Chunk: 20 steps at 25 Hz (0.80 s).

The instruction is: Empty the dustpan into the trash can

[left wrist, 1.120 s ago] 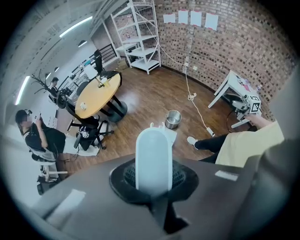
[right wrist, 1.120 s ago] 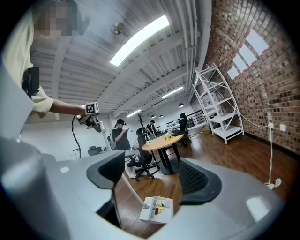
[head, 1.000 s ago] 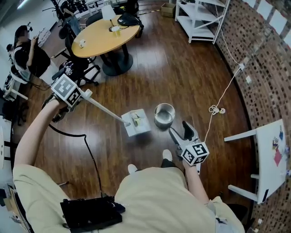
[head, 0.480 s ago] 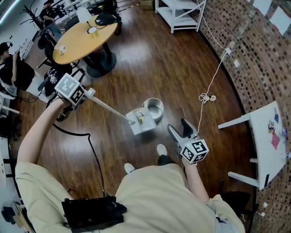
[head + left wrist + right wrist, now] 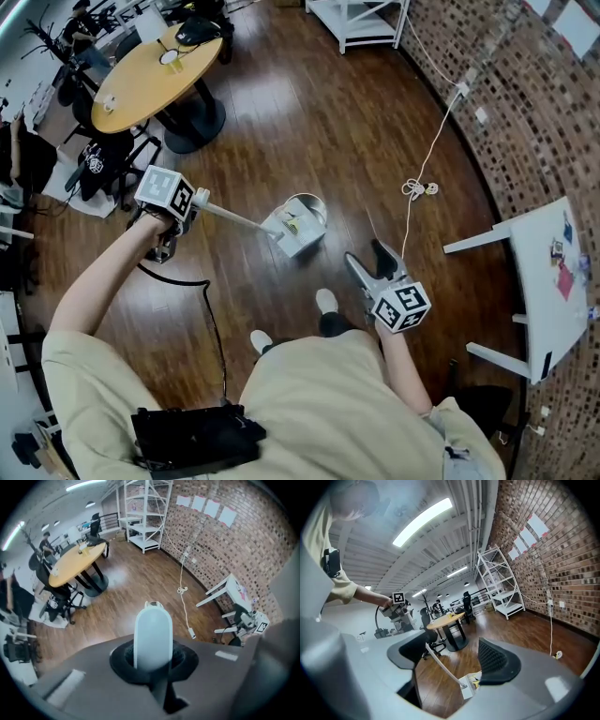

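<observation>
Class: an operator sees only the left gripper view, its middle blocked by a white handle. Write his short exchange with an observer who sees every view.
Operator: The handle in my left gripper hides the dustpan. Where is it?
Observer: The head view shows it overlapping the metal trash can's near rim, litter inside.
Operator: And the right gripper?
Observer: Off to the can's side, jaws apart, holding nothing.
</observation>
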Tool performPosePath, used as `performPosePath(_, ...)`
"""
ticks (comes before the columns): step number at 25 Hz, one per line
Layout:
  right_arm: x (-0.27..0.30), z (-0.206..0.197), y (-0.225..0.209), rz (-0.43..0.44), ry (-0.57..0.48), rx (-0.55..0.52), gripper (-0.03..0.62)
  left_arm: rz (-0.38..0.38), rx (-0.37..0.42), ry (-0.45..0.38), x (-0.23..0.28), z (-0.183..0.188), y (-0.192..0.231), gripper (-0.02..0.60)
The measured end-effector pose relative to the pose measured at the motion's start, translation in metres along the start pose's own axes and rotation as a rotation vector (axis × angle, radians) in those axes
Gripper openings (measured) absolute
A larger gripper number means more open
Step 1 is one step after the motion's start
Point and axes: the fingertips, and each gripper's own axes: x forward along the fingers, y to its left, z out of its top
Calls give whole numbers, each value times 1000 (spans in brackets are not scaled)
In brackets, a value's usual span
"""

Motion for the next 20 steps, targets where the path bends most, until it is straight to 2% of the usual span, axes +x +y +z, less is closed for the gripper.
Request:
performPosePath(4,8,4,-12,16,1,5,336,-125,-55,-33,4,15,-36,47)
performPosePath(7,17,5,-16,29,4,15,334,-242,-84,-18,8,17,-54,71)
performPosePath(10,25,6,-14,52,2,18,334,-386,-79,21,9,9,-79,38)
performPosePath(12,29,5,-15,66,5,20,333,-443,-61,25,10,5,-98,6)
performPosePath(14,32,3,-17,76,11,25,333,-509,-55,25,11,1,-118,2)
performPosePath(17,39,3,-19,88,20,37,333,-679,-97,33,6,-3,-144,2)
performPosePath(20,46,6,-20,102,21,41,331,-871,-210,-13,-9,5,-162,2)
